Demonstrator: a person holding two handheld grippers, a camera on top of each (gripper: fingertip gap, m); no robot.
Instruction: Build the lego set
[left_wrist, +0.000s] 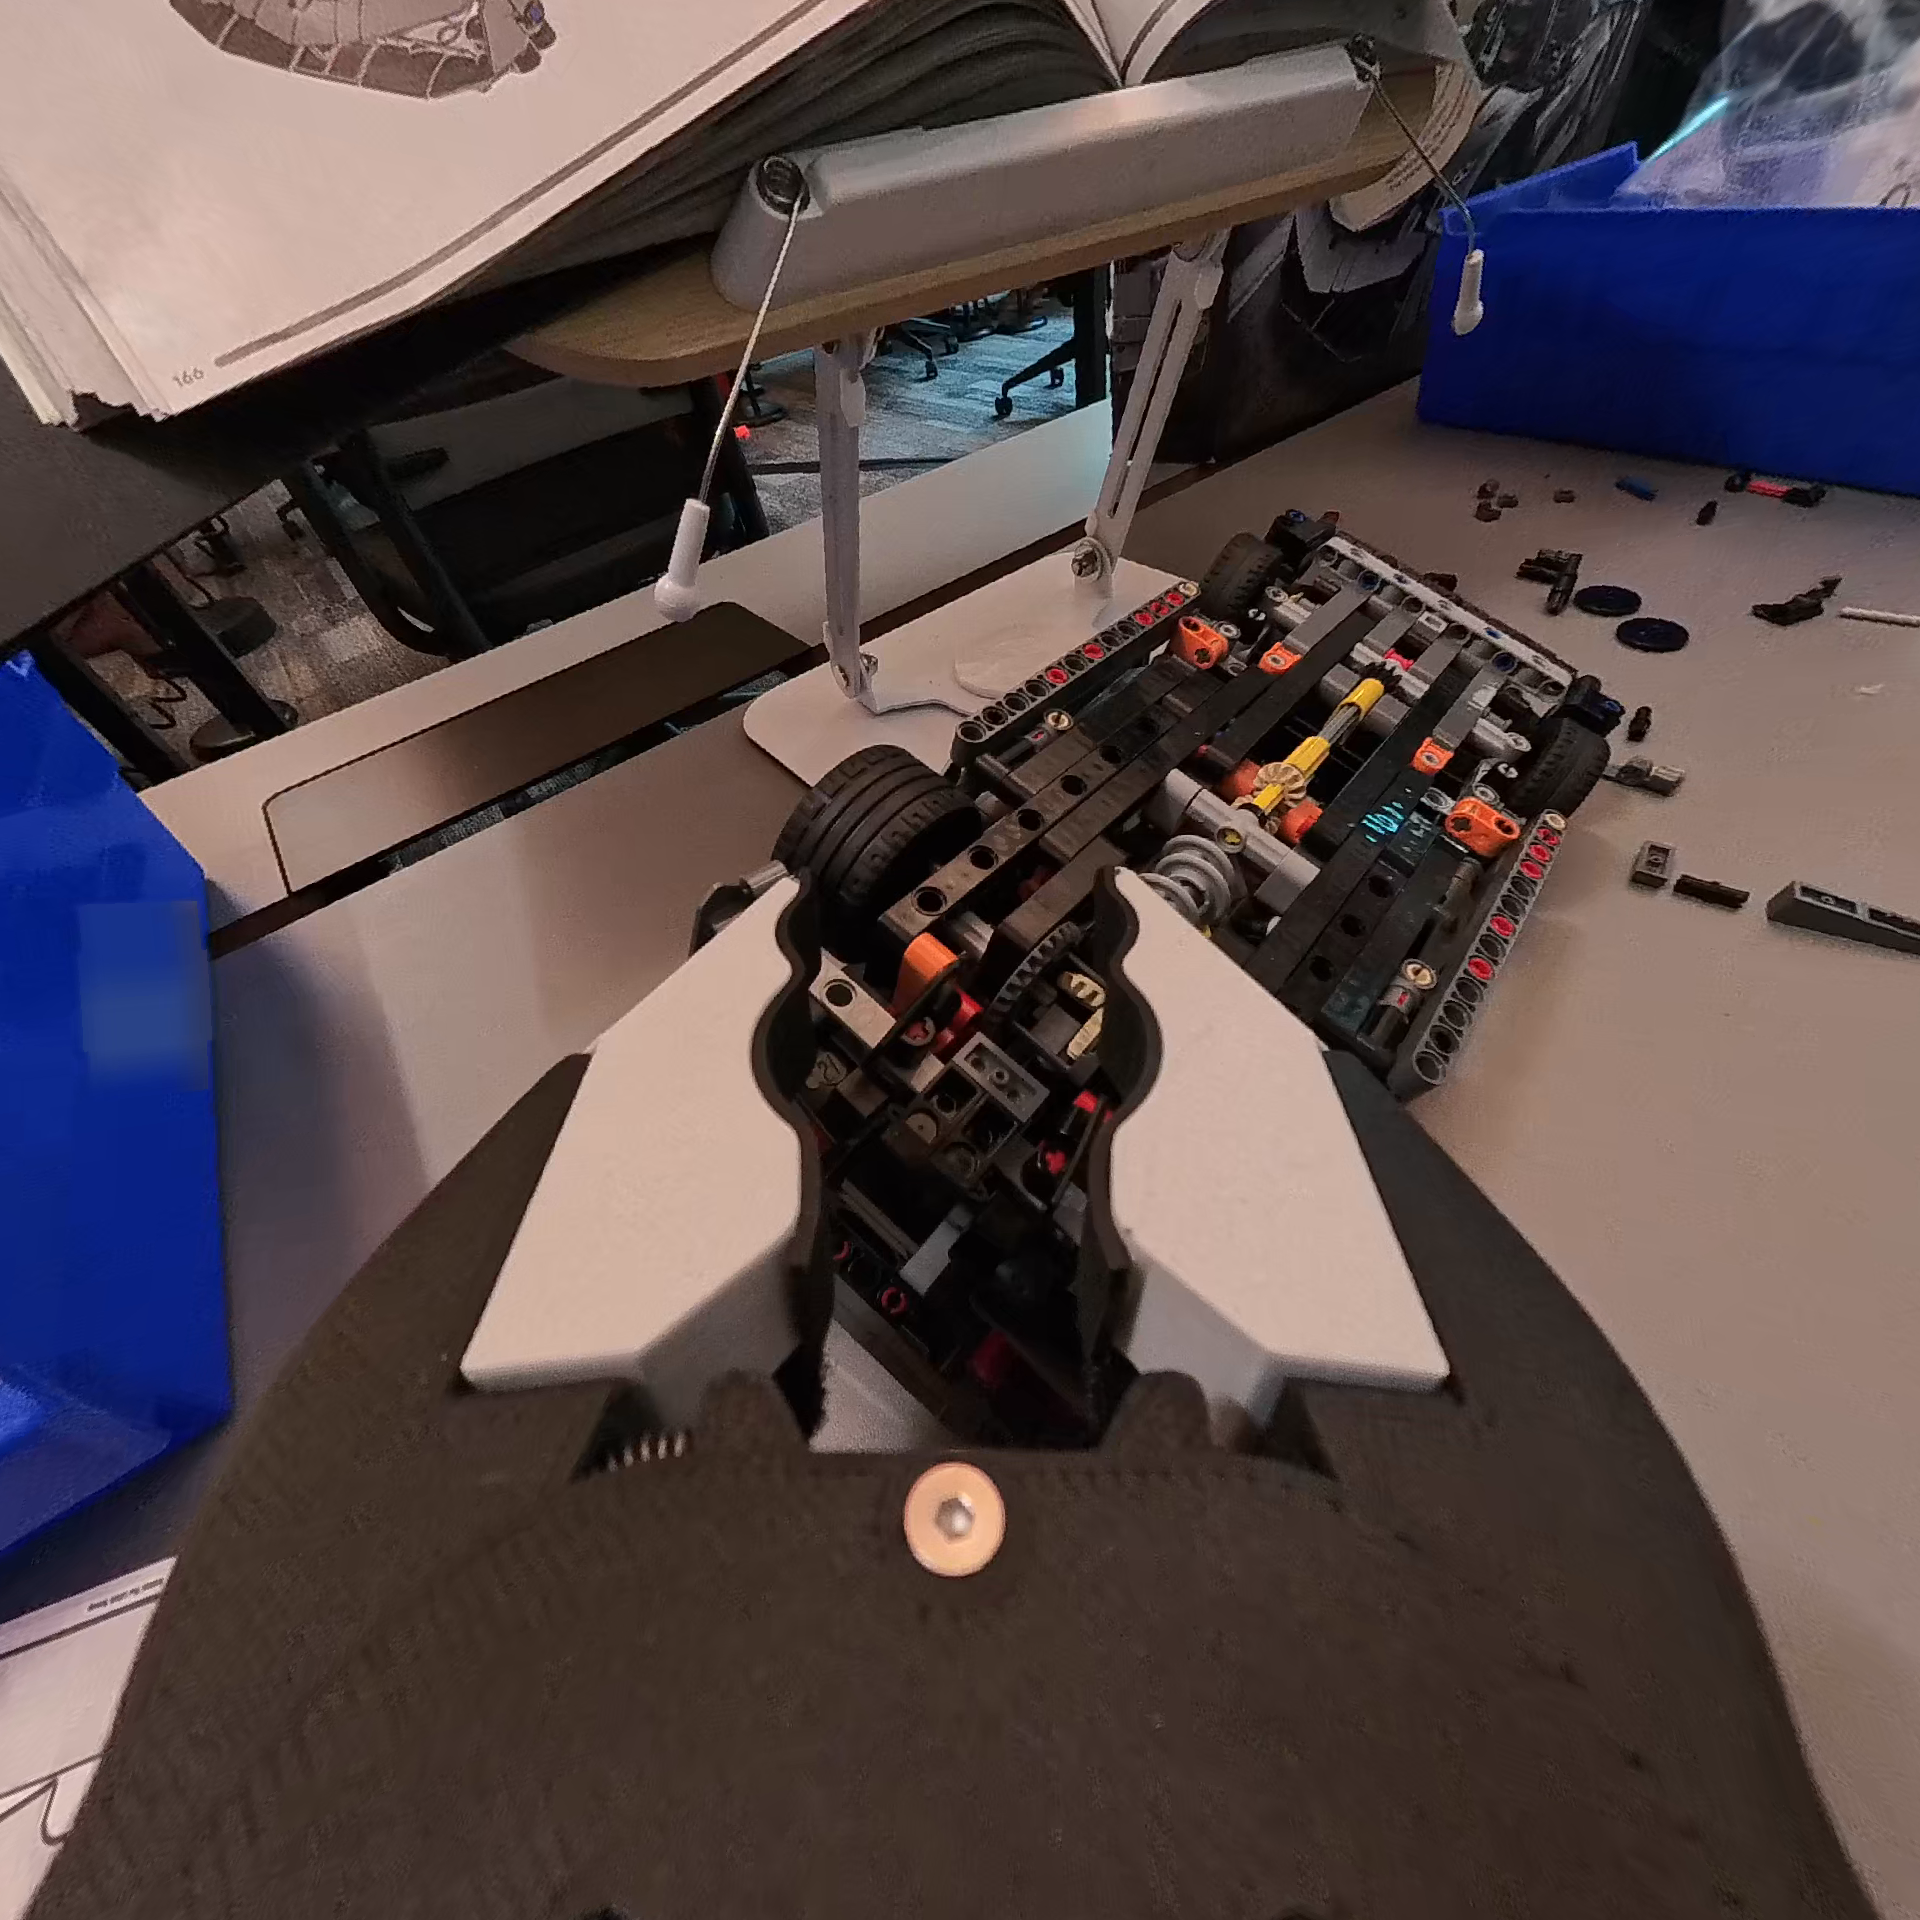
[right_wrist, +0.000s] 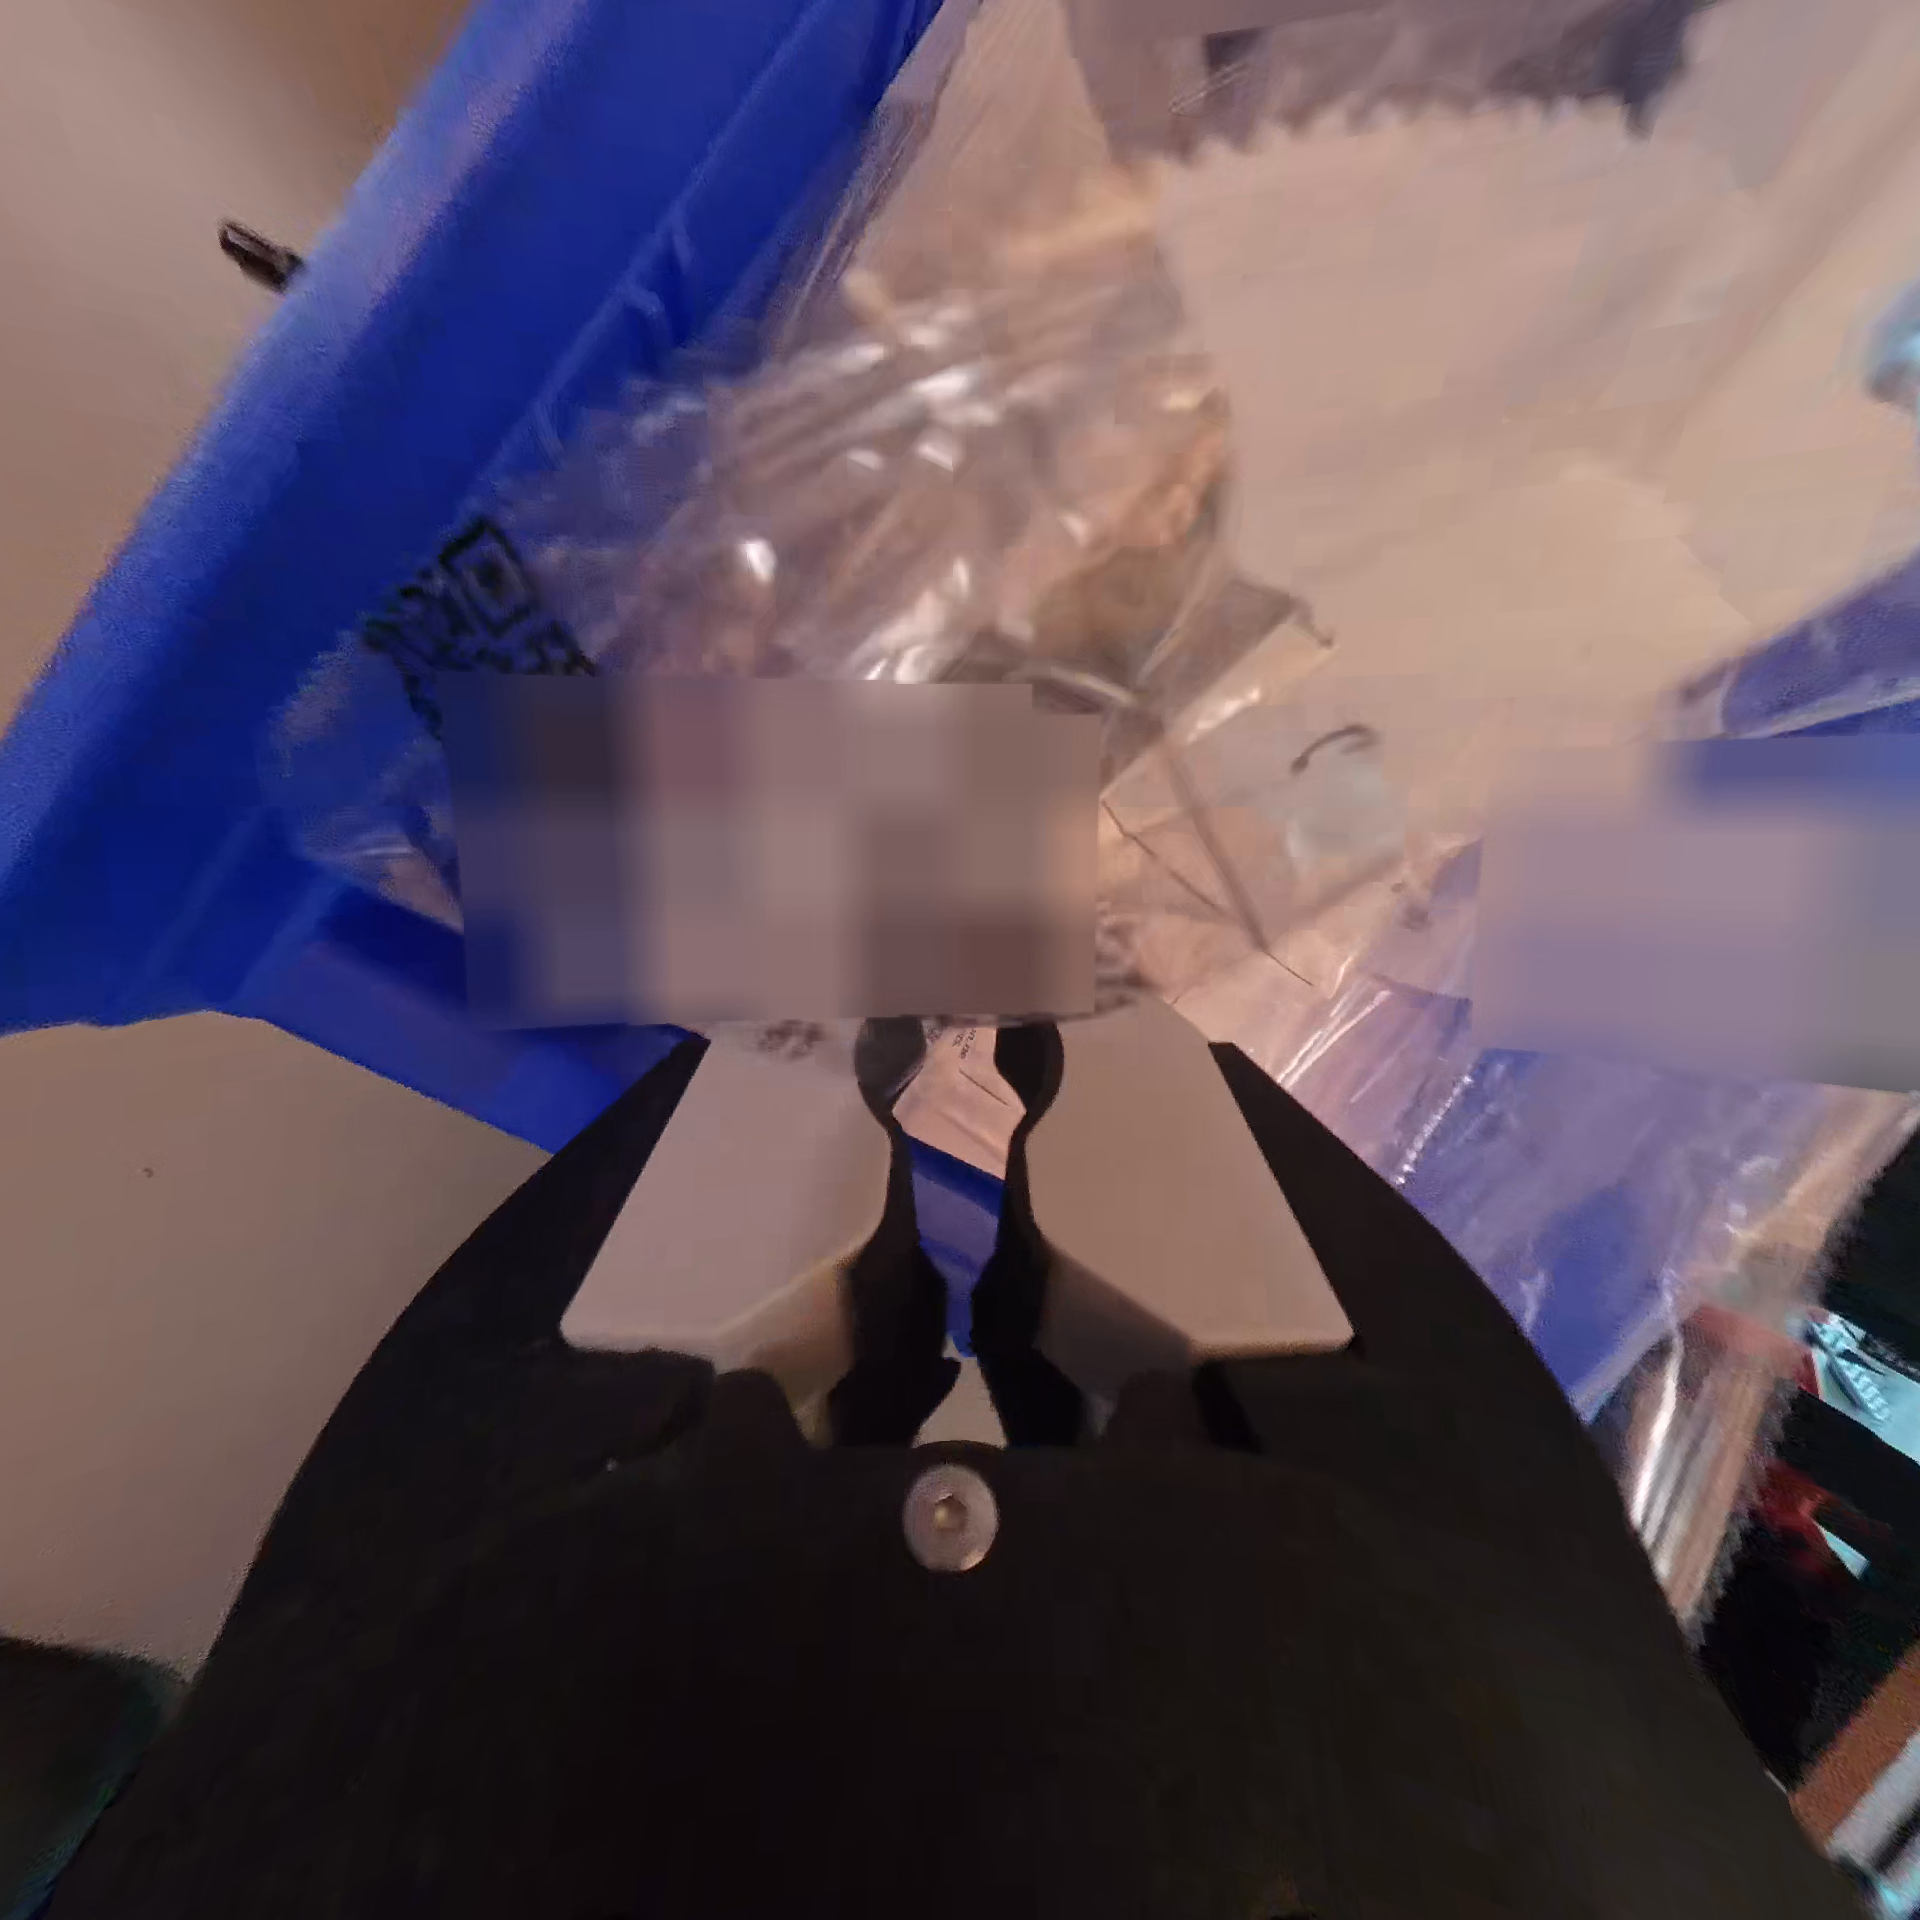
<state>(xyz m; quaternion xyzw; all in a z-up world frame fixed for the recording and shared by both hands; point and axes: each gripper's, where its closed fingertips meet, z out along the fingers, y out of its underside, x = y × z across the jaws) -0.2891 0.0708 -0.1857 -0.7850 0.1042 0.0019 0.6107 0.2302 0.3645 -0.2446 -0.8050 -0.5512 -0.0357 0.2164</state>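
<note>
The Lego car chassis (left_wrist: 1278, 821) lies on the grey table, black beams with orange, red and yellow parts and black wheels (left_wrist: 883, 831). My left gripper (left_wrist: 956, 914) straddles the chassis's near end, and its white fingers (left_wrist: 686, 1122) press against both sides of it. My right gripper (right_wrist: 961, 1049) is over a blue bin (right_wrist: 436, 436) full of clear plastic bags (right_wrist: 935, 468). Its jaws stand close together with a bit of clear bag (right_wrist: 951, 1101) between them. The tips are partly hidden and the view is blurred.
An open instruction book (left_wrist: 312, 187) rests on a white stand (left_wrist: 935, 665) behind the chassis. Loose dark Lego pieces (left_wrist: 1704, 883) are scattered on the table to the right. Blue bins stand at the left (left_wrist: 94, 1091) and at the far right (left_wrist: 1683, 312).
</note>
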